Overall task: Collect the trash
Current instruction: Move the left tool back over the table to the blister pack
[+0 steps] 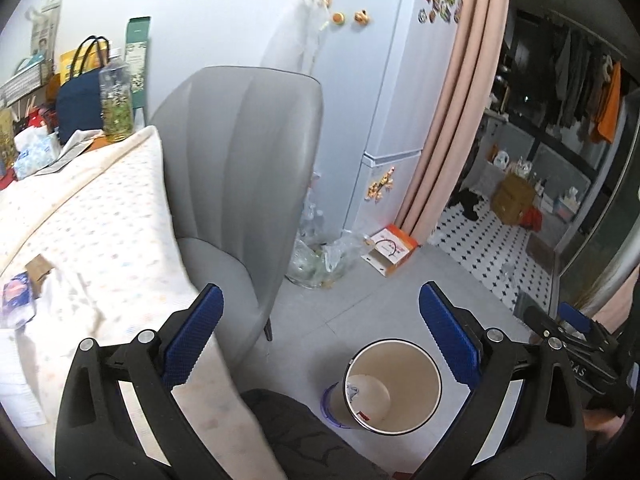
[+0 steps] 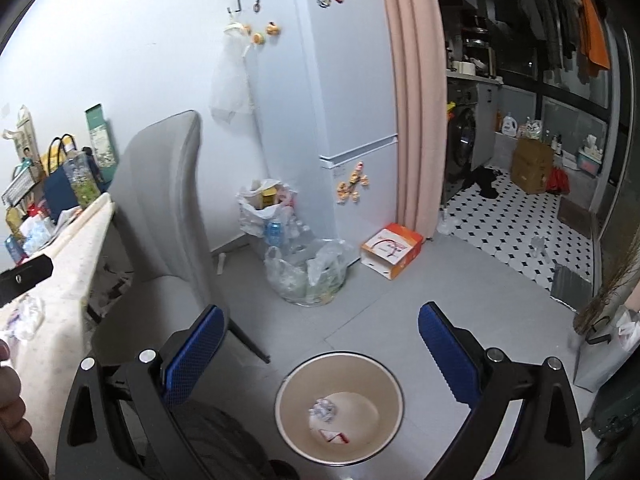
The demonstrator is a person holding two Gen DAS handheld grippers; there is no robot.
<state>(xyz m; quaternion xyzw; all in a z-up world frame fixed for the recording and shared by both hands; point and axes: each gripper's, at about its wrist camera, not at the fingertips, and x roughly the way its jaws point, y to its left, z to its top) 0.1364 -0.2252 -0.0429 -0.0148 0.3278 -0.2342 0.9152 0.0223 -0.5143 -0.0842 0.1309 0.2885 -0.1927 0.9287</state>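
Both claws empty, above the bin
Left claw (image 1: 320, 332) and right claw (image 2: 320, 336) gape wide; crumpled paper (image 2: 322, 409) in bin (image 2: 288, 392) is light, soft; pinch its middle.

Grey floor (image 2: 360, 320), grey chair (image 2: 160, 208), white fridge (image 2: 344, 100) (magnets on it), pink curtain (image 2: 416, 120), tiled laundry nook beyond.

Lived-in home: white fridge (image 2: 340, 92) with magnets at twelve o'clock, grey chair (image 2: 160, 208) at nine, washing machine (image 2: 462, 140) and hanging clothes (image 2: 576, 28) behind a pink curtain (image 2: 412, 100) at two.
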